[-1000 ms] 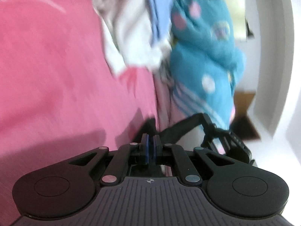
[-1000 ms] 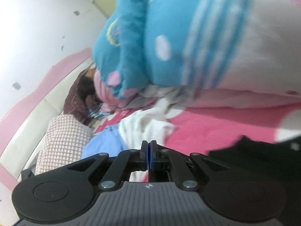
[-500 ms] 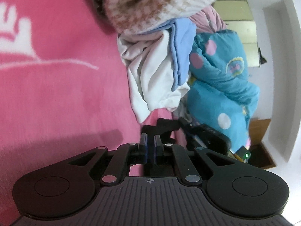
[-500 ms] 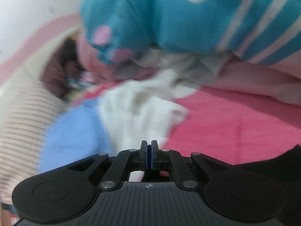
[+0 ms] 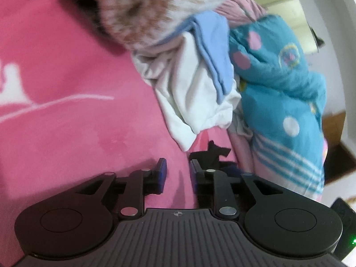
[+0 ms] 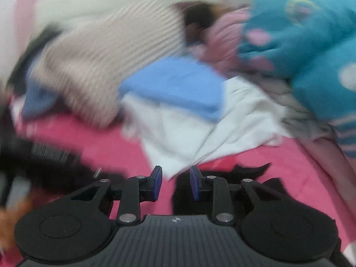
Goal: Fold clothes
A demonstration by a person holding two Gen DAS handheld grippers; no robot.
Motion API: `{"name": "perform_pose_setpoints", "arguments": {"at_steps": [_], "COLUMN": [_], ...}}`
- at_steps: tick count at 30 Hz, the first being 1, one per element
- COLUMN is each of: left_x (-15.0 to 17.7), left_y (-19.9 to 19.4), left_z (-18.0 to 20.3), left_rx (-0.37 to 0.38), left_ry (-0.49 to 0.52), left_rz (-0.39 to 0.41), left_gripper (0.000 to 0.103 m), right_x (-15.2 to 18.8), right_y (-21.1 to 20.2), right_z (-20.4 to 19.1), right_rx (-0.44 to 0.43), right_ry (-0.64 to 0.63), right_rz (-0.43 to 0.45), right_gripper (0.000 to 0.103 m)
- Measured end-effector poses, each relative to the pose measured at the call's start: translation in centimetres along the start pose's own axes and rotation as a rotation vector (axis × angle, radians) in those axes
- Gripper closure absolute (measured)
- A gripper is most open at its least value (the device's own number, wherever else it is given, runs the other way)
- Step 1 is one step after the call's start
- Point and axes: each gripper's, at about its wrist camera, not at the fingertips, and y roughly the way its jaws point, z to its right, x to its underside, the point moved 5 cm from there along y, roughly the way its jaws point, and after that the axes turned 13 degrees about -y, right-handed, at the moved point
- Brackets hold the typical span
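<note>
Currently both jaws have just been opening, nothing between them. Left hand-held gripper (image 5: 175, 174) stands parted over the pink bedspread (image 5: 66, 115), bare cloth in the gap. Right hand-held gripper (image 6: 175, 182) also parted, aimed at the lower corner of the white garment (image 6: 200, 131) at frame centre, pads not on it yet. My read: both are opening ahead of picking the next piece off the heap.

Clothes sit piled in the upper half of both views: white garment lowest, blue garment (image 6: 178, 86) folded over it, striped knit (image 6: 106, 66) on top toward upper left. Teal dotted quilt (image 5: 287, 93) fills the right side, likely bedding, not laundry.

A black item (image 6: 244, 173) lies behind the right fingers; can't tell what it is. Right view heavily blurred, left edge unreadable. Knit cut off at top of left view.
</note>
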Motion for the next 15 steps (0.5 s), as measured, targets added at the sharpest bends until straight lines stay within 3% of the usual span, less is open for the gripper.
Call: {"name": "perform_pose_setpoints", "arguments": {"at_steps": [3, 5, 6, 9, 12, 15], "left_x": [0.2, 0.4, 0.5, 0.5, 0.2, 0.1], "left_y": [0.7, 1.0, 1.3, 2.3, 2.9, 3.0], "left_z": [0.7, 0.9, 1.0, 0.8, 0.3, 0.1], "left_rx": [0.006, 0.020, 0.032, 0.099, 0.172, 0.216], "left_ry": [0.086, 0.114, 0.116, 0.064, -0.038, -0.099], "left_rz": [-0.023, -0.034, -0.039, -0.079, -0.124, -0.129], "left_gripper": [0.073, 0.071, 0.070, 0.069, 0.069, 0.067], "right_x": [1.5, 2.7, 3.3, 5.0, 7.9, 11.3], "right_y": [1.4, 1.8, 1.8, 1.2, 0.7, 1.4], "right_z": [-0.4, 0.5, 1.1, 3.6, 6.6, 8.8], "right_rx": [0.002, 0.006, -0.001, -0.074, -0.177, -0.327], "right_ry": [-0.009, 0.044, 0.094, 0.334, 0.647, 0.945], "right_rz": [-0.051, -0.063, -0.055, 0.032, 0.143, 0.222], "right_gripper": [0.075, 0.082, 0.092, 0.100, 0.101, 0.102]}}
